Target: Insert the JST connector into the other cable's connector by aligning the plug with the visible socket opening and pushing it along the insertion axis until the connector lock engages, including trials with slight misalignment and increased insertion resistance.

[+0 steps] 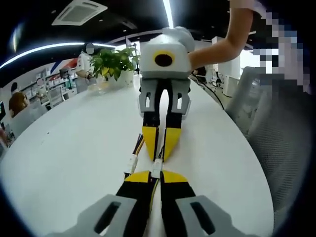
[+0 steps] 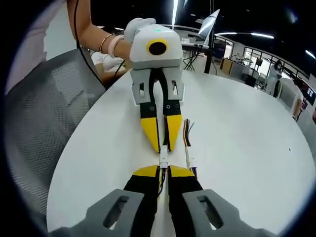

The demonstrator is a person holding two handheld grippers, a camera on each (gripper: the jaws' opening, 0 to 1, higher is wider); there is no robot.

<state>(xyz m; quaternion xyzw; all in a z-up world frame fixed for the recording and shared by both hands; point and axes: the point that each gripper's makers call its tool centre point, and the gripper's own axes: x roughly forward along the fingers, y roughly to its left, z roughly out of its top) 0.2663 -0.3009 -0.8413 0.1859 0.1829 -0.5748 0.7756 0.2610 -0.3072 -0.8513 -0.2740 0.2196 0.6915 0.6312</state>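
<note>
So the whole thing comes down to one line: the two grippers sit nose to nose on the white tabletop [image 1: 74, 148], tips nearly touching, and the white JST connector [image 1: 157, 168] sits right in the gap between them. In the left gripper view, the left gripper [image 1: 151, 178] comes up from the bottom middle with jaws pinched narrow on its cable, and the right gripper [image 1: 159, 148] points straight back down at it from the centre of the frame, also closed down on the wire. The long axis of the connector runs along both sets of jaws, so the push is basically straight ahead for either hand, neither one really nearer.

The right gripper view says the same from the other side: the connector [image 2: 163, 163] is a small pale block with thin coloured wires running into the jaws. I can't tell if the halves are fully seated or only started, it's too tiny. A spare cable [image 1: 132, 160] with its own white plug lies just beside the pair, untouched.
</note>
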